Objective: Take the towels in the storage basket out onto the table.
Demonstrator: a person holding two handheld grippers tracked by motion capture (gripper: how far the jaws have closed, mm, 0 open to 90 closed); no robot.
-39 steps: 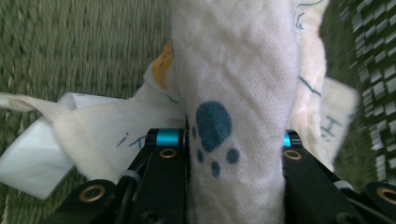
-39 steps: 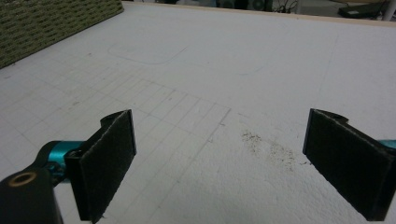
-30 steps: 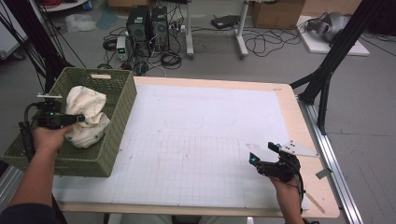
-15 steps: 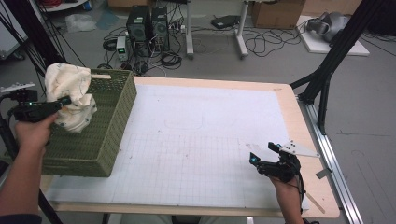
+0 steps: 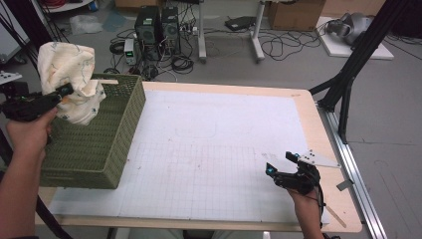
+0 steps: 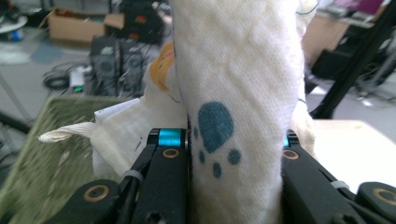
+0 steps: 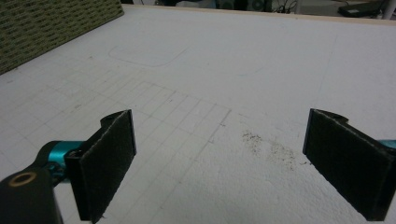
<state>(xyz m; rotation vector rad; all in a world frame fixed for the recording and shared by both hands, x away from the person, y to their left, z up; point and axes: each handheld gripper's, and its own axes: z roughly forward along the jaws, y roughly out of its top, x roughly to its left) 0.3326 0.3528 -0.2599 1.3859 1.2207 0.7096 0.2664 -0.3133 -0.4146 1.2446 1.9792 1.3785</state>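
A cream cloth with a blue paw print hangs bunched above the green woven basket at the table's left edge. My left gripper is shut on the cloth and holds it up over the basket's far end; in the left gripper view the cloth fills the gap between the jaws. My right gripper rests low over the white gridded mat near the front right corner, open, with nothing between its pads.
The basket's side wall stands at the far left of the right gripper view. A faint dirt smudge marks the mat. Beyond the table are computer towers, cables and black frame legs.
My left gripper has lifted the cloth out of the basket, up and toward the basket's far left. The right gripper has stayed put.
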